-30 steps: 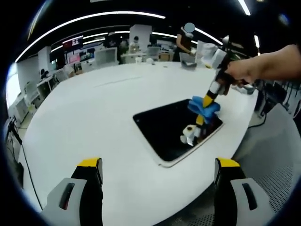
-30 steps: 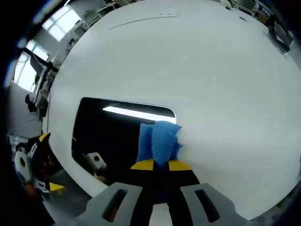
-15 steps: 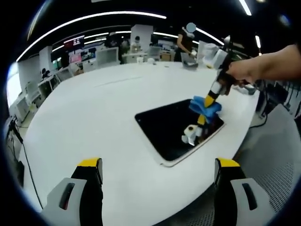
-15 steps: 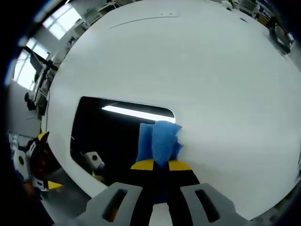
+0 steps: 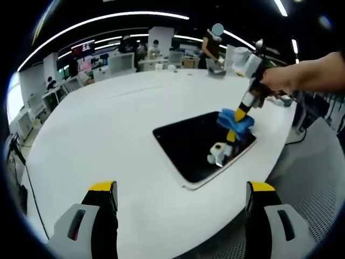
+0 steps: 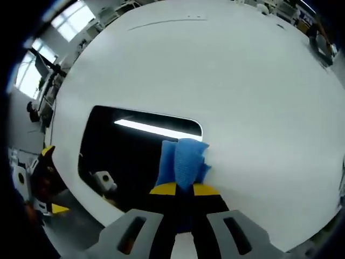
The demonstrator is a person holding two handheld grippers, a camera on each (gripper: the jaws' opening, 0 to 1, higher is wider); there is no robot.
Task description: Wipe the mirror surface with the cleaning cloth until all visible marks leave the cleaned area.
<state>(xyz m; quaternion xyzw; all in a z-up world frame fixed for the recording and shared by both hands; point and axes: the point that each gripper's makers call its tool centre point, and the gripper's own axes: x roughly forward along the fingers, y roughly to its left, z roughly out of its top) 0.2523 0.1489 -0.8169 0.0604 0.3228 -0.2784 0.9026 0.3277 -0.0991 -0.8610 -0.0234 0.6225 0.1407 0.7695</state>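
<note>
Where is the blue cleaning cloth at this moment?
The blue cleaning cloth is clamped in the right gripper, at the mirror's edge on the white table. In the left gripper view it sits right of centre, at the mirror's far corner.

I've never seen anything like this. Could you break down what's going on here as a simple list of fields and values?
Setting: large white table in an open office
Mirror: dark mirror lying flat near the table's edge
Cloth: blue cloth, at the mirror's edge
Right tool: right tool, shut on the cloth, held by a hand
Left tool: left tool, open, empty, back from the mirror
Marks: none clearly visible; the glass shows reflections
</note>
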